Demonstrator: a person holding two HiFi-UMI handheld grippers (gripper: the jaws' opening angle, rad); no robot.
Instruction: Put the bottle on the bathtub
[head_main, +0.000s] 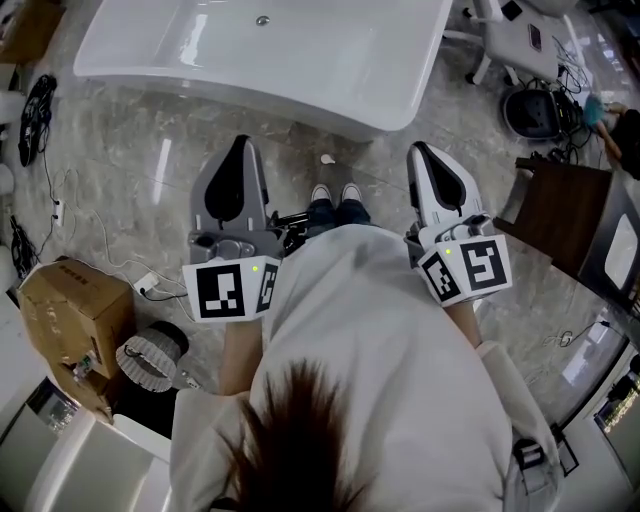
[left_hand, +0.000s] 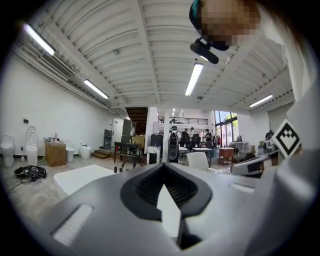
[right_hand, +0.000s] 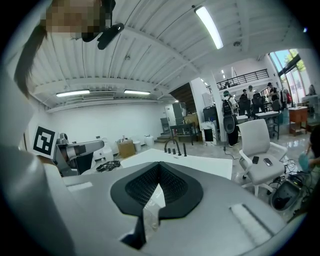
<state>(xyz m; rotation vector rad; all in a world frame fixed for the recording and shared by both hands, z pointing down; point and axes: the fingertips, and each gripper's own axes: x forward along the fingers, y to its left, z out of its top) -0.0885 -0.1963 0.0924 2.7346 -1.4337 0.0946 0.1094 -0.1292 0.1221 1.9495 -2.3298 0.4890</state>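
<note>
The left hand-held gripper (head_main: 240, 145) and the right hand-held gripper (head_main: 420, 152) are both clenched on nothing, in front of the bathtub (head_main: 330, 70). No bottle shows in any view, so I judge the task either finished or not started.

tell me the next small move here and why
Probably turn and look for the bottle before anything else. The left gripper and right gripper are both shut with nothing between the jaws, held in front of the person. The bathtub lies just ahead, but no bottle shows in any view.
</note>
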